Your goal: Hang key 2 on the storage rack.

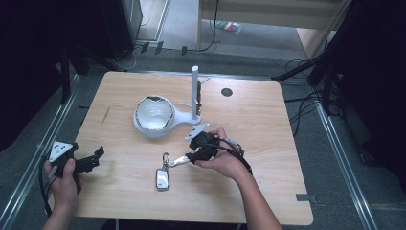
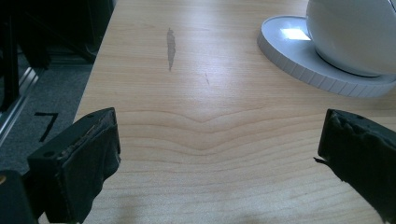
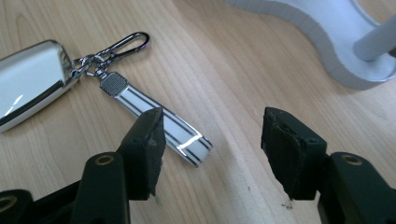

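The key fob (image 1: 162, 179) lies flat on the table (image 1: 268, 124) at lower centre of the high view, its striped strap (image 3: 161, 125) beside the right hand-held gripper (image 3: 210, 140), whose jaws stand spread, pinching nothing. At lower left, the left hand-held gripper (image 2: 217, 154) stands spread and empty.

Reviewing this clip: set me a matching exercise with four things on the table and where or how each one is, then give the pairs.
Things:
1. key fob
2. striped strap
3. white bowl
4. left claw

Places or states:
A. on the round base of the white stand
B. open over bare wood
C. flat on the table, clipped to a silver clasp
D. partly between the right claw's open jaws

Pairs: 1-C, 2-D, 3-A, 4-B
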`<state>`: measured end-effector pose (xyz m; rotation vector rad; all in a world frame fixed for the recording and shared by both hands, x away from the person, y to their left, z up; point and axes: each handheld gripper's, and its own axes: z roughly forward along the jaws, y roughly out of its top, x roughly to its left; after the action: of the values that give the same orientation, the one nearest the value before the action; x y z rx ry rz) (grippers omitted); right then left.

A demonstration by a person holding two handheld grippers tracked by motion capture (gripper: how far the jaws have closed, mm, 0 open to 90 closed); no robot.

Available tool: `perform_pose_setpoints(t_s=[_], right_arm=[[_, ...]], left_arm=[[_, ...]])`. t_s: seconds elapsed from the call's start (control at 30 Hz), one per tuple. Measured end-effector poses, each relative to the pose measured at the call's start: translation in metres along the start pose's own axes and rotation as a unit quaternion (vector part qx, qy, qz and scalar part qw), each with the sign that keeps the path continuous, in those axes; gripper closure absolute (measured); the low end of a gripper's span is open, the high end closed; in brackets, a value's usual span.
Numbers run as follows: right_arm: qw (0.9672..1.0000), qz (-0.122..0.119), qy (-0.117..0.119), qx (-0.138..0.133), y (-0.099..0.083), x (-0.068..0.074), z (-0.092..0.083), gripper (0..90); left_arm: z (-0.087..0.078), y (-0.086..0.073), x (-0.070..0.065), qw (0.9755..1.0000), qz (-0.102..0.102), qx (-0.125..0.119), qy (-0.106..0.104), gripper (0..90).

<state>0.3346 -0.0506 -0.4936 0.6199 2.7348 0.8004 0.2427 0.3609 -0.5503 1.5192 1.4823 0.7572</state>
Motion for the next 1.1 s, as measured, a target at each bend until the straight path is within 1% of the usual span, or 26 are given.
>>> perform_pose_setpoints(t_s=[0.07, 0.17, 0.27, 0.33, 0.37, 0.5, 0.53, 0.7, 1.1], right_arm=[[0.9999, -0.008, 0.009, 0.005, 0.000, 0.001, 0.003, 41.5], [0.9998, -0.016, 0.007, 0.012, -0.001, 0.003, 0.006, 41.9], [0.9994, -0.027, 0.015, 0.018, -0.001, 0.005, 0.008, 43.1], [0.9993, -0.027, 0.016, 0.019, -0.001, 0.005, 0.009, 43.6], [0.9990, -0.030, 0.022, 0.023, -0.002, 0.005, 0.010, 44.5], [0.9990, -0.028, 0.022, 0.027, -0.003, 0.004, 0.012, 45.6], [0.9987, -0.027, 0.027, 0.034, -0.004, 0.003, 0.014, 46.5], [0.9978, -0.035, 0.035, 0.044, -0.005, 0.003, 0.018, 48.0], [0.9960, -0.055, 0.040, 0.058, -0.005, 0.002, 0.022, 51.2]], left_arm=[[0.000, 0.000, 0.000, 1.0000, 0.000, 0.000, 0.000, 0.0], [0.000, 0.000, 0.000, 1.0000, -0.001, -0.002, 0.000, 0.0], [0.000, 0.000, 0.000, 1.0000, 0.000, -0.001, 0.000, 0.0], [0.000, 0.000, 0.000, 1.0000, 0.000, -0.001, -0.001, 0.0], [0.000, 0.000, 0.000, 1.0000, 0.000, -0.001, -0.001, 0.0], [0.000, 0.000, 0.000, 1.0000, 0.000, -0.001, -0.001, 0.0], [0.000, 0.000, 0.000, 1.0000, 0.000, -0.001, -0.001, 0.0], [0.000, 0.000, 0.000, 1.0000, 0.000, -0.001, -0.001, 0.0], [0.000, 0.000, 0.000, 1.0000, 0.002, 0.000, -0.002, 0.0]])
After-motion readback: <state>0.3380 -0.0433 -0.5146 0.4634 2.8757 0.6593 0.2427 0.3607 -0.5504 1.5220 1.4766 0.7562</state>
